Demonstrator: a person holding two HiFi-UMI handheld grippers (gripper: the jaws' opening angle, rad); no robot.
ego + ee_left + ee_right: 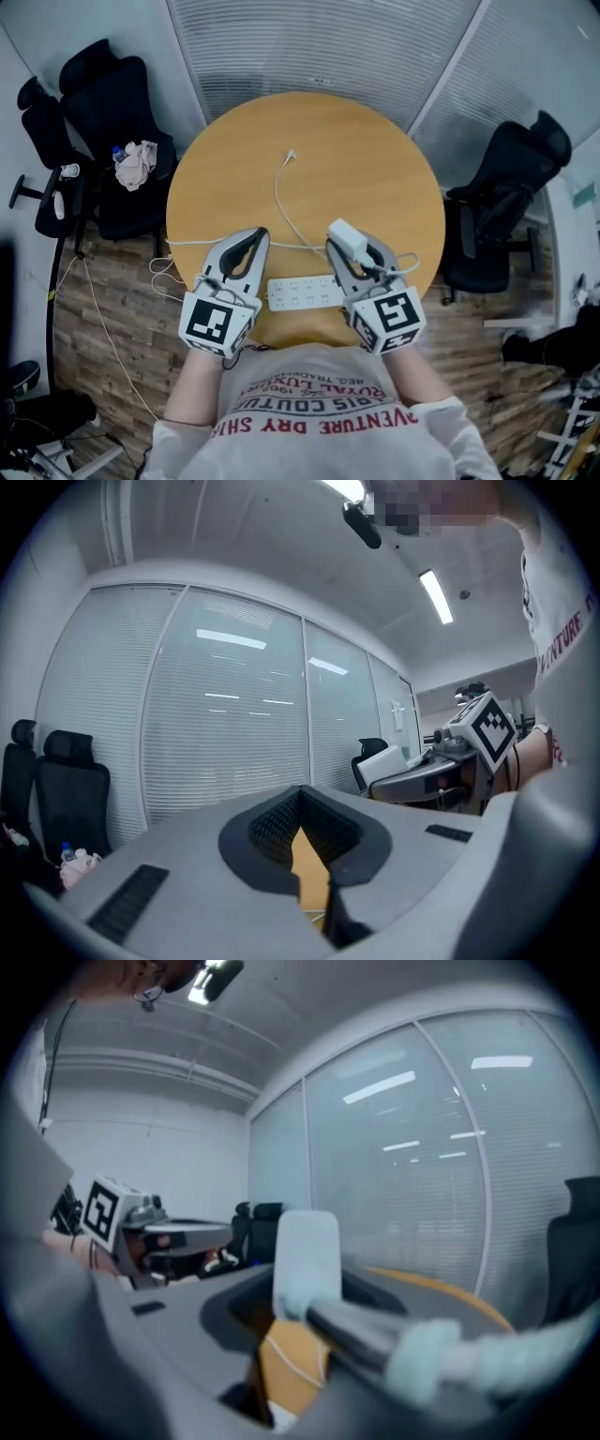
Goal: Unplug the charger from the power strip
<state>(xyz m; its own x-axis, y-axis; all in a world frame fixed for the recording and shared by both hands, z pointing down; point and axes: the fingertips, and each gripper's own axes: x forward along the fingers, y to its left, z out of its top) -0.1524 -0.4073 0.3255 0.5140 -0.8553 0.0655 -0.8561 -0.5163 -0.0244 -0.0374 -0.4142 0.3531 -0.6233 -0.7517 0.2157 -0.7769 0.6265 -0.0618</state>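
The charger (346,236), clamped in the right hand-held gripper (356,253), hangs clear above the power strip (305,292) on the desk's (375,159) near edge, so unplugging looks done; the next move is probably setting it down gently, while the left hand-held gripper (247,246) is closed on nothing.

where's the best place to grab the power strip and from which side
Probably across its narrow width near its left end, coming straight down from above. The power strip lies flat on the table, long axis left to right, so its two long edges are the only parallel faces the jaws could span. The empty left gripper is nearest that end.
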